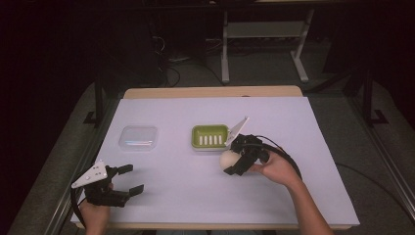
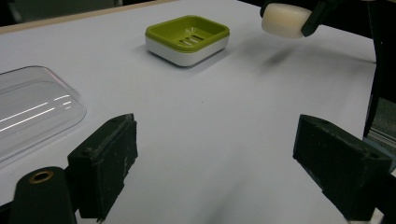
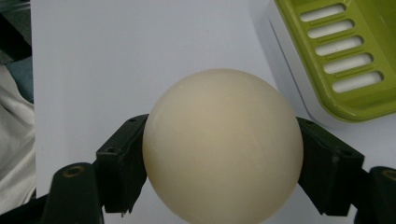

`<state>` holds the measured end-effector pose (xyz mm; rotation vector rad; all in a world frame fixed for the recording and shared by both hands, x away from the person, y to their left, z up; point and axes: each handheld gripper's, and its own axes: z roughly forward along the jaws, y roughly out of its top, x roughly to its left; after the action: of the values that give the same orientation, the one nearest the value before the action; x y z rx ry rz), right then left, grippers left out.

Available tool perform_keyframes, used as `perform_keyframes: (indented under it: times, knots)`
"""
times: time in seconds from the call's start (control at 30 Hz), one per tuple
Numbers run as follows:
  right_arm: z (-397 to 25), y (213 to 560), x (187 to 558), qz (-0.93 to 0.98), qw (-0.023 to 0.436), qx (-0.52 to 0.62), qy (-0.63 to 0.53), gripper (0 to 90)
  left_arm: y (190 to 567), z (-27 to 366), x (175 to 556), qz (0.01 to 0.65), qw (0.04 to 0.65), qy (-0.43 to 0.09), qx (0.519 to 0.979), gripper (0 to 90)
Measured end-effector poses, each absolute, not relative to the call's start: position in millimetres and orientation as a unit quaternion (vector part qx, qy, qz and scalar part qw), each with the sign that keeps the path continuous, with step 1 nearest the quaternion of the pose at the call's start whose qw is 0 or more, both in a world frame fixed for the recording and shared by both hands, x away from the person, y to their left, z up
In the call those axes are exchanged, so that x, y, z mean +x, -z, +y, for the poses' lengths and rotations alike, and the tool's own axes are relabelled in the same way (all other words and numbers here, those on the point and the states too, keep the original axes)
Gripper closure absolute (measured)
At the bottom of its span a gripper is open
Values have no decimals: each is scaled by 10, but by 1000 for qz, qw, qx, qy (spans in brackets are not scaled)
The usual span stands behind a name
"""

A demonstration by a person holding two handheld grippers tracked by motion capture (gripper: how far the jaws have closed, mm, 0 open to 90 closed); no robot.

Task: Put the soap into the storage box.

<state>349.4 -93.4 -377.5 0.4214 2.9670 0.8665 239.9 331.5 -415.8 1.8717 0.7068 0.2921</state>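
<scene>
Gripping a cream soap bar [image 3: 222, 144] between both jaws, right gripper [image 1: 234, 164] hovering just off the near right corner of the green soap dish [image 1: 210, 136], close to the worktop's middle. Soap clear of the white worktop [image 1: 195, 196], judging by the shadow under it in the left gripper view. Left gripper [image 1: 128, 179] at the near left corner, jaws spread wide, nothing between them.

Likely step: setting the soap into the dish. Best done by carrying the bar up and over the dish rim, centring it above the slotted green tray [image 3: 343, 46], lowering until it rests flat, and only then letting go. Rounded, smooth bar, so probably apt to slip or roll if released early or tilted.

Count, near to far: two grippers, one soap bar, one soap dish with five slots, one clear plastic lid [image 1: 139, 137] toward the left edge, well apart from the dish.
</scene>
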Motion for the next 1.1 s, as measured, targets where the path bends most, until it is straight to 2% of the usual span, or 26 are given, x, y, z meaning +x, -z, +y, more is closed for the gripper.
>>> perform_keyframes:
  times: [0.57,1.1]
  knots:
    - [-836,3617,3672,948,0,127,-291,243,4155,3321,2396,297,532,-123,783,131]
    - [-699,3466,3823,950,9,114,-291,243,4156,3321,2399,297,533,-122,783,131]
